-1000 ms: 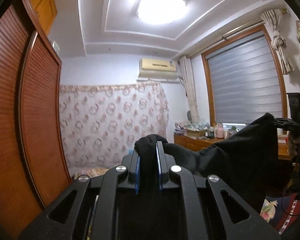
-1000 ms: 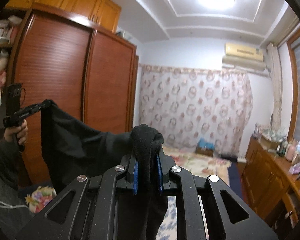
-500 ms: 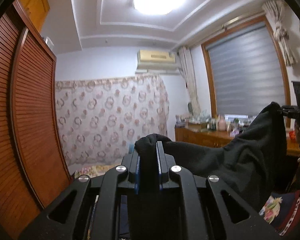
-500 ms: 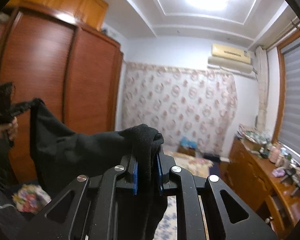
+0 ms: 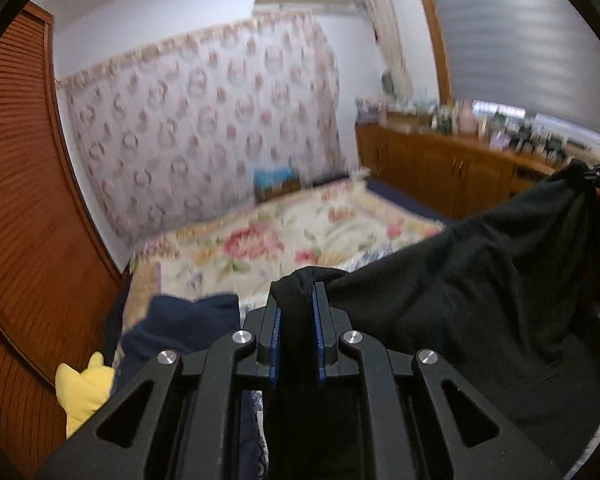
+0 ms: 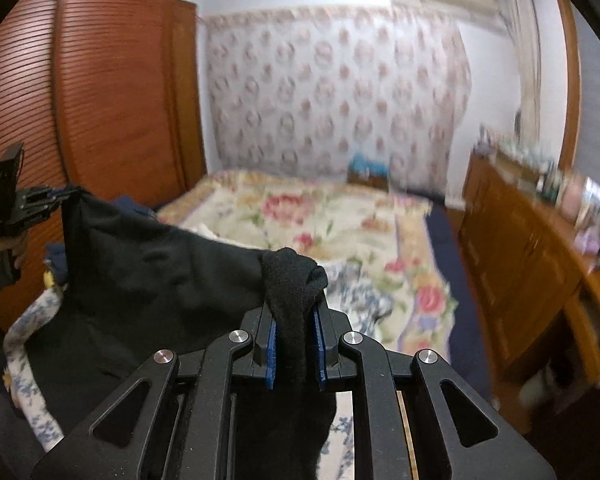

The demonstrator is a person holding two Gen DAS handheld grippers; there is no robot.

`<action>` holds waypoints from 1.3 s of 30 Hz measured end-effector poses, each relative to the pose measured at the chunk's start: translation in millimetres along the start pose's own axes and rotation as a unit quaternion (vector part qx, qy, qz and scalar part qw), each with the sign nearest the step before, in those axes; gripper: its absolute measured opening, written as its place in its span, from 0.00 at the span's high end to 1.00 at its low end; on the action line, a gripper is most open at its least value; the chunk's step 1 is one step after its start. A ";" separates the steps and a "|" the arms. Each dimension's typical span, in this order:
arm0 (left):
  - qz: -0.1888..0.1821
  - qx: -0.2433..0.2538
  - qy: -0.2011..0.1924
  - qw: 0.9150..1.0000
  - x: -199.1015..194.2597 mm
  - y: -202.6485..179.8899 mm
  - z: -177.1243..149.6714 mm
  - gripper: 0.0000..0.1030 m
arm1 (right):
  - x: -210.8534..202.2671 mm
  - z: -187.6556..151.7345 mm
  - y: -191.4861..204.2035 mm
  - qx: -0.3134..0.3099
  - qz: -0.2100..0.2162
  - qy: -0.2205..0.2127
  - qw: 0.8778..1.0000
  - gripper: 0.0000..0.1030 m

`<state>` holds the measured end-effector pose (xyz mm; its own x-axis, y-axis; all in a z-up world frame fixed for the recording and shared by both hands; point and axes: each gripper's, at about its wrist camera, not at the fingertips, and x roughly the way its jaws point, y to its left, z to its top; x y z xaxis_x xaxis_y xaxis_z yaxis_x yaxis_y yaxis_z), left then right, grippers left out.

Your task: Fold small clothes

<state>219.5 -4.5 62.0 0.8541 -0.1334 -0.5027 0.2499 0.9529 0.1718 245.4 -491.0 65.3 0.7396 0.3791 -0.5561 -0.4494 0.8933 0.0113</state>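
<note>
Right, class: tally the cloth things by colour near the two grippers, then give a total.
Black garment held between left gripper and right gripper: 1
Navy garment: 1
Yellow cloth: 1
Floral bedspread: 1
Total: 4

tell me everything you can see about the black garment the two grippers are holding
The black garment is soft, matte knit cloth, wrinkled and unfolded. It hangs stretched in the air above the floral bedspread. One bunched corner is clamped in the left gripper, another in the right gripper; the cloth between them sags in a loose curve.
</note>
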 end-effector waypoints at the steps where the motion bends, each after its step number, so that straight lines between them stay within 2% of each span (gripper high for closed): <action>1: 0.001 -0.002 0.005 1.000 7.9 -5.0 -2.3 0.89 | 11.4 -3.4 -5.6 0.008 -0.001 0.006 1.000 0.88; 7: -0.005 -0.014 0.033 0.999 43.2 -13.7 -1.1 0.89 | 74.5 -16.7 -40.2 0.037 -0.007 0.052 0.998 0.88; 16: -0.008 -0.028 0.069 0.997 91.8 -1.2 -4.1 0.89 | 116.7 -20.5 -55.7 0.050 -0.002 0.084 0.995 0.88; 24: -0.013 -0.031 0.085 0.996 110.3 0.6 -6.4 0.88 | 142.9 -22.2 -56.8 0.047 -0.001 0.098 0.994 0.86; 28: -0.004 -0.042 0.096 0.995 109.9 7.8 -4.7 0.79 | 154.2 -24.4 -58.1 0.049 -0.020 0.107 0.993 0.78; 30: -0.009 -0.048 0.094 0.994 104.1 10.0 -4.7 0.66 | 154.0 -26.5 -56.3 0.044 -0.031 0.109 0.993 0.71; 31: -0.014 -0.052 0.094 0.994 99.8 10.5 -6.7 0.52 | 152.5 -27.1 -55.3 0.043 -0.032 0.107 0.993 0.67; 32: -0.019 -0.058 0.094 0.994 93.3 10.5 -10.6 0.50 | 149.9 -28.4 -54.6 0.041 -0.033 0.105 0.993 0.63; 36: -0.043 -0.067 0.102 0.992 70.7 6.2 -30.5 0.45 | 134.1 -33.5 -49.2 0.036 -0.036 0.101 0.994 0.58; 39: -0.037 -0.058 0.104 0.992 54.7 -1.0 -45.5 0.45 | 111.9 -42.5 -40.7 0.039 -0.038 0.089 0.995 0.58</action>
<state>245.1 -0.4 -4.1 0.7202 -0.1566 -0.6758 0.2441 0.9691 0.0356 325.2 -495.2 -32.7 0.6670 0.2671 -0.6955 -0.3497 0.9366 0.0244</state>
